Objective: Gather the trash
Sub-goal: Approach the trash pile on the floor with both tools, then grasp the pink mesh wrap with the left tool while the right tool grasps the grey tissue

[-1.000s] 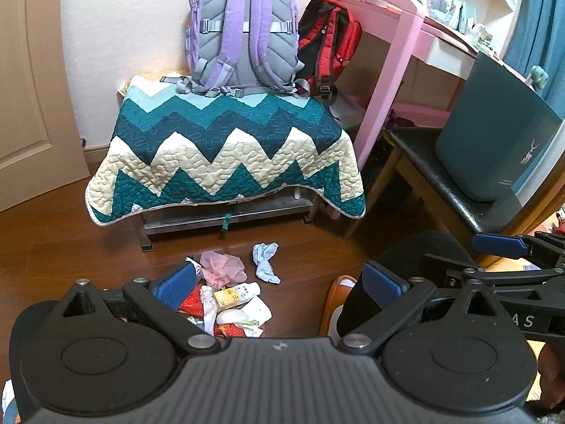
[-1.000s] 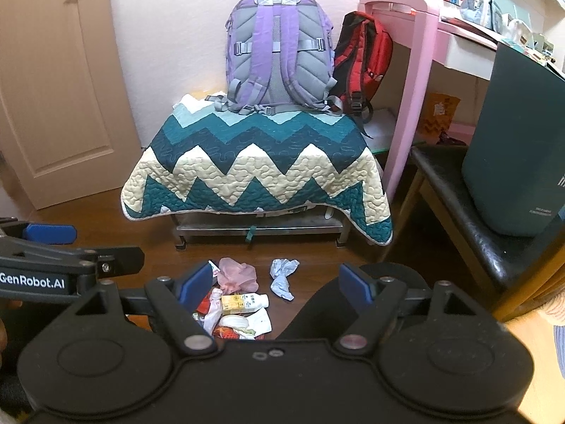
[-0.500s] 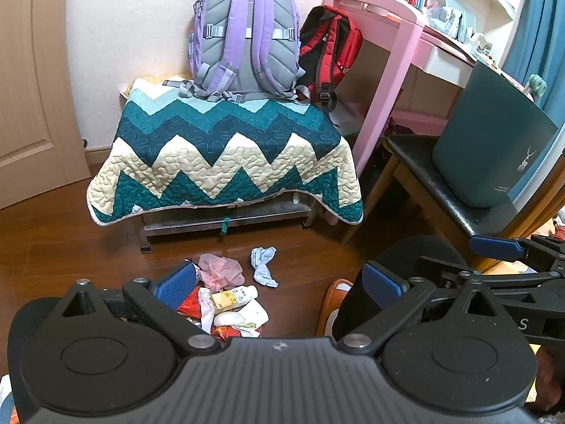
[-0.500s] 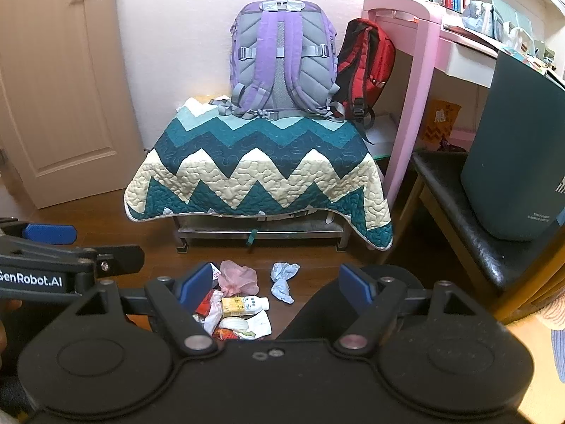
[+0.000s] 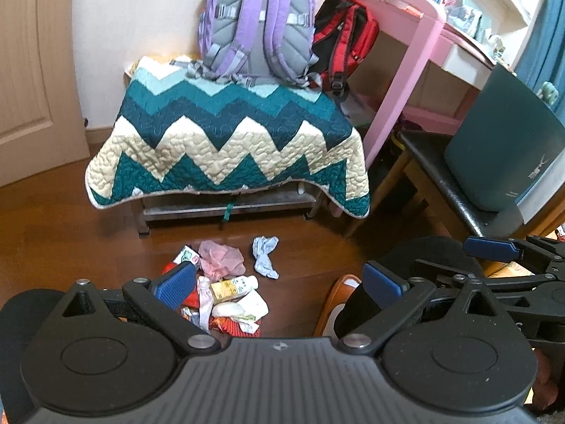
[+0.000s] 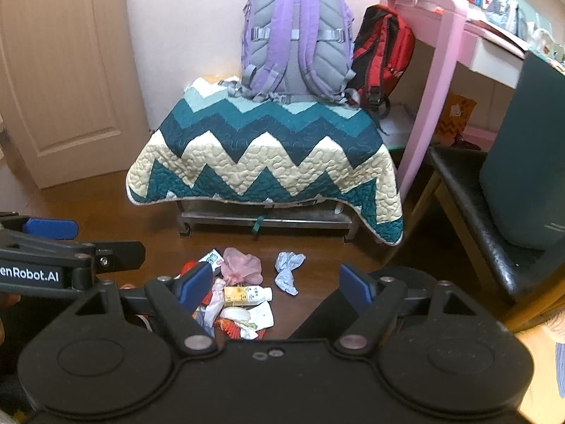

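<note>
Showing the door handle, only the right view; both hand-held grippers, left (image 5: 279, 281) and right (image 6: 273, 282), hover level, fingers apart, above the trash pile (image 6: 236, 293) on the floor ahead.

My black grippers have blue fingertips (image 5: 175, 283). Ahead, a teal, cream and pale-blue zigzag quilt (image 5: 226, 148); a purple-grey backpack (image 5: 256, 21); right, a red-black backpack (image 5: 342, 35), pink desk (image 5: 406, 63); near, pink (image 5: 220, 259) and pale-blue wads (image 5: 265, 254).
</note>
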A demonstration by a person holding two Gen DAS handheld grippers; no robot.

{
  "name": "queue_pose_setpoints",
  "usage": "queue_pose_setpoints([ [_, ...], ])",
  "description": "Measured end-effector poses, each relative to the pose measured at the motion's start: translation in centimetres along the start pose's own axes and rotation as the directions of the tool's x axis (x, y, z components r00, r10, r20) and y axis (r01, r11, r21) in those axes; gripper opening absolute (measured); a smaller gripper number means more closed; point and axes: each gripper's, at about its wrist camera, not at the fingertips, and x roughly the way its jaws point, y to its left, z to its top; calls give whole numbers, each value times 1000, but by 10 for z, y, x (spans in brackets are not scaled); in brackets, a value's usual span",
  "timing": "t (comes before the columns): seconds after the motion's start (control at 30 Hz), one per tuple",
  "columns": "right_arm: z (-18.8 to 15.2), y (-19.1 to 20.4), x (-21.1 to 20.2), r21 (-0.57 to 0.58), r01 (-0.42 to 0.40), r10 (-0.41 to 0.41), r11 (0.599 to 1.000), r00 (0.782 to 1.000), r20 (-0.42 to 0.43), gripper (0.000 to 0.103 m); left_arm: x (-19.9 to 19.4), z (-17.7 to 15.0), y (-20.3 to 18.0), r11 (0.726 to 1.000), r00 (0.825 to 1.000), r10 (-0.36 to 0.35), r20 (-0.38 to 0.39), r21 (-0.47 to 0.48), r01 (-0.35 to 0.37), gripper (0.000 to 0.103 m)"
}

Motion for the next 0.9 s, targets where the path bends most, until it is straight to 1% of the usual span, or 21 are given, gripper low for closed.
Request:
queue_pose_setpoints([
  [0.17,12,8,28,-42,-28,26,999,999,-46,78,22,10,19,1000,1000,11,-25,-29,-12,101],
  [0.37,27,16,55,-127,-37,31,991,998,-52,78,47,27,30,999,999,30,-32,-11,-30,101],
  [0.47,35,15,70,-148,-38,29,988,998,-61,78,59,34,36,999,999,33,-35,-15,-34,101],
  [0.6,45,3,96,-106,-36,25,994,995,-98,78,78,43,46,999,998,31,-52,-37,-33,101],
  [0.67,49,-3,109,-78,-47,38,996,992,-119,78,89,46,53,998,998,26,-54,-48,-29,101],
  [0.8,56,-18,138,-3,-62,61,998,987,-149,78,110,54,67,997,997,55,-49,-53,-58,101],
  [0.9,60,-24,158,-6,-99,97,995,985,-145,78,126,58,82,995,996,74,-51,-62,-77,101],
])
